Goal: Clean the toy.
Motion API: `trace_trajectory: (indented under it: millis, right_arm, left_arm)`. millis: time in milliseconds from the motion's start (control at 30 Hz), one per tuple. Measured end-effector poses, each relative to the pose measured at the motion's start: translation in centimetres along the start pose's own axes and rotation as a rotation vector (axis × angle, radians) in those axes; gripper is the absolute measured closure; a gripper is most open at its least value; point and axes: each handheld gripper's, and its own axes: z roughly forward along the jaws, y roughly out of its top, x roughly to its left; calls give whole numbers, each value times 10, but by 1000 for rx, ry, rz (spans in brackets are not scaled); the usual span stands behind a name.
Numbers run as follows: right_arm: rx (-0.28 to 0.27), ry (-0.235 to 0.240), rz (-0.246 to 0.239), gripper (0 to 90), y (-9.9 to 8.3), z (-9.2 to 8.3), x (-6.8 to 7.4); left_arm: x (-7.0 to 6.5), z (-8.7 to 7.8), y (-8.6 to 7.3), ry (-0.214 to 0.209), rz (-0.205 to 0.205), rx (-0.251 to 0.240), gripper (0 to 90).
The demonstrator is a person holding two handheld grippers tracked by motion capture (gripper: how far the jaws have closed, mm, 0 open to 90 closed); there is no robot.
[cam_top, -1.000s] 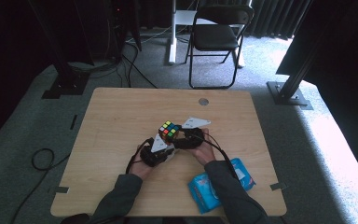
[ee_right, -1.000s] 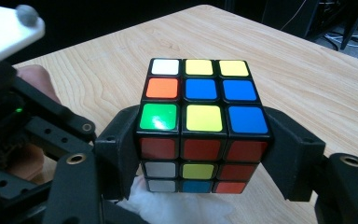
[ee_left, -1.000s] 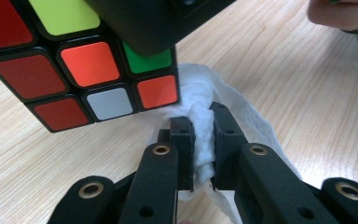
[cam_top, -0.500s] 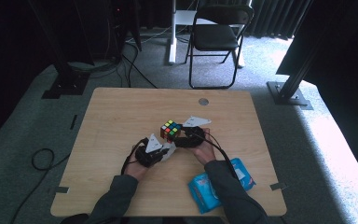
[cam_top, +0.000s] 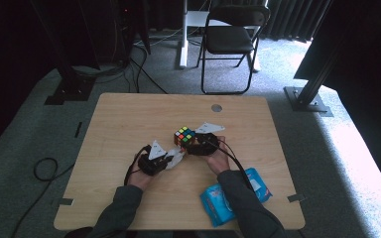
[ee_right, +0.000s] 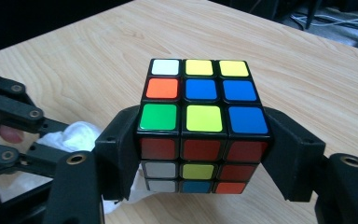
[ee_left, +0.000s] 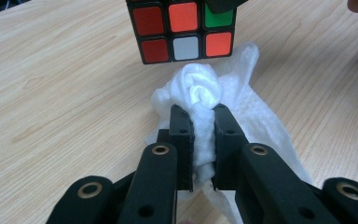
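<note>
– Pinching the white wipe (ee_left: 200,88) tight, our left gripper (ee_left: 199,112) has backed away a bit from the cube (ee_right: 200,102). Maybe we're between rubs.
– Our right gripper (ee_right: 200,154) hugs the cube by two sides, near the middle of the table (cam_top: 129,119).
– Which way does it point?
– No long side. Its blue-and-yellow face looks up.

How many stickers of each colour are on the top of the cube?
Top face of the cube, seen in the right gripper view:
white: 1
yellow: 3
orange: 1
blue: 3
green: 1
Total: 9
</note>
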Motion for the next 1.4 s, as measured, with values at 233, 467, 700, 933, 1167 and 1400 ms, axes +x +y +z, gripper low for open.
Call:
trace_trajectory:
  millis: [233, 467, 700, 933, 1167, 1400]
  right_arm:
    - [26, -30, 7, 343, -1, 3, -1]
    - [56, -56, 28, 343, -2, 6, -4]
    - [88, -96, 47, 343, -4, 10, -7]
    - [109, -127, 75, 343, -5, 11, -12]
    - [129, -140, 89, 342, -6, 13, -14]
    - [153, -148, 87, 342, -8, 15, -13]
  left_arm:
    - [0, 1, -1, -1, -7, -1, 816]
    - [1, 1, -1, -1, -5, 3, 816]
    - [1, 1, -1, 0, -5, 6, 816]
    - [0, 1, -1, 3, 0, 5, 816]
    - [0, 1, -1, 6, 0, 8, 816]
    - [0, 1, -1, 10, -5, 8, 815]
